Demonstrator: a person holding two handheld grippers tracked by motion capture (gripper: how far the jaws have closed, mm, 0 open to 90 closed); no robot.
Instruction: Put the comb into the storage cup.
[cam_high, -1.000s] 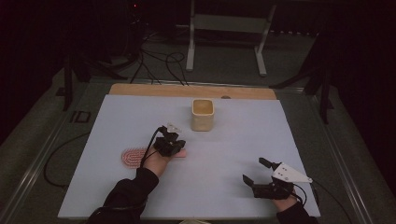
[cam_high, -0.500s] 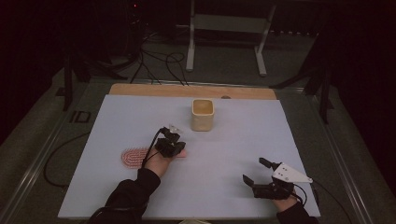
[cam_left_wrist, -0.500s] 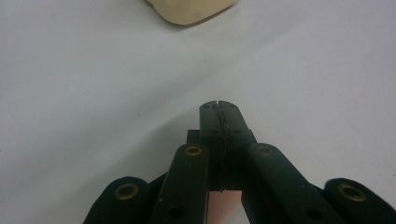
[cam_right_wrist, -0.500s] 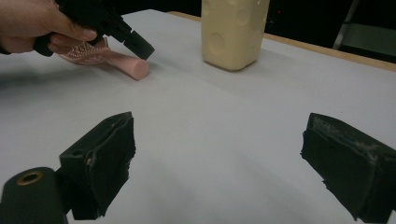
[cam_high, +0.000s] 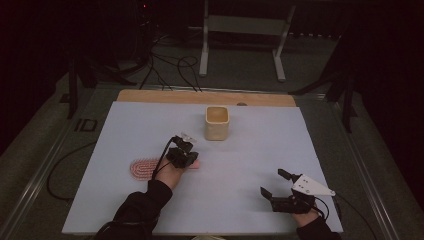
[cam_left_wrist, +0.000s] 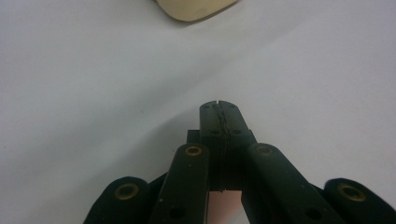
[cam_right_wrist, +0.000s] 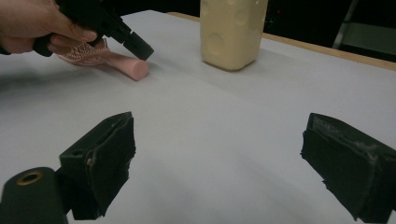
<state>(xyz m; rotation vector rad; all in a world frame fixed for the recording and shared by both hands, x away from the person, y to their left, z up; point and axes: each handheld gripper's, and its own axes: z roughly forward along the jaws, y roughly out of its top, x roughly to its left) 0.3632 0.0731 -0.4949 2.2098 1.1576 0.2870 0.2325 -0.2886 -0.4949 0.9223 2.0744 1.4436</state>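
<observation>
Plainly, one pink hairbrush (cam_high: 145, 167), one cream cup (cam_high: 217, 122), two grippers.

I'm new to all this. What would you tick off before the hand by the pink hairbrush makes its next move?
1. Left gripper over the pink hairbrush's handle: ok.
2. Its jaws shut, pads meeting with nothing between them: ok if a grasp is not yet meant.
3. Brush flat on the white table, handle end toward the cup: ok.
4. Cream cup upright, apart from the brush: ok.
5. Right gripper open, empty, well to the side: ok.
6. Whether the left gripper touches the handle: cannot tell.
</observation>
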